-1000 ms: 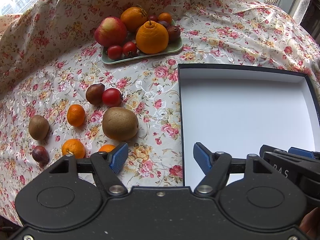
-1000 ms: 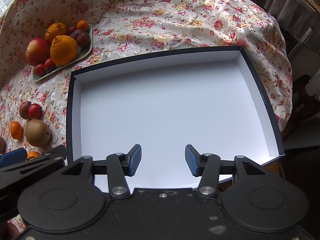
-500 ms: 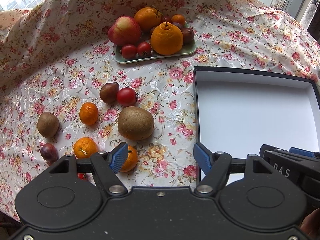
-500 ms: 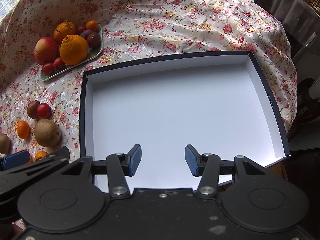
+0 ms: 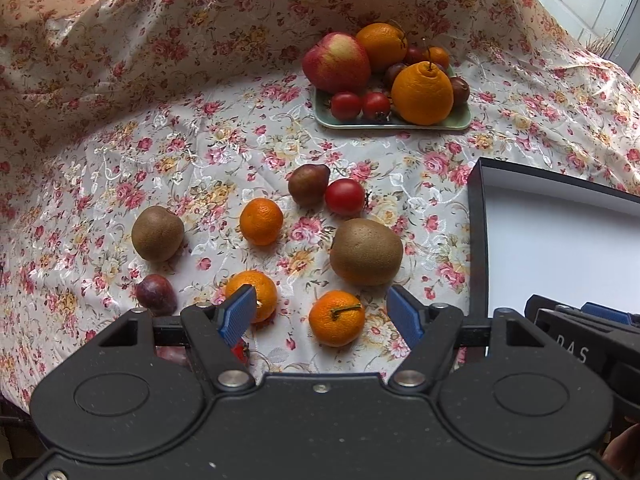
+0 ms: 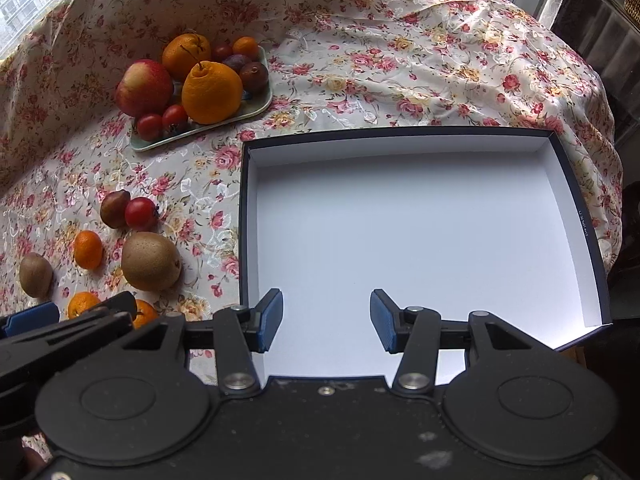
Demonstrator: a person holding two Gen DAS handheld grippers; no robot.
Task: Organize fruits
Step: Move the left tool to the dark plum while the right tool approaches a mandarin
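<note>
Both tools stand spread with nothing between the pads: the left gripper (image 5: 322, 312) hangs over a mandarin (image 5: 337, 317) on the floral cloth (image 5: 200, 152) (loose fruit all around), the right gripper (image 6: 326, 320) over the white-lined box (image 6: 420, 240).

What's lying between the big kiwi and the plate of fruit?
A red tomato and a dark plum, touching, lie between the big kiwi and the plate; clearest in the left wrist view.
</note>
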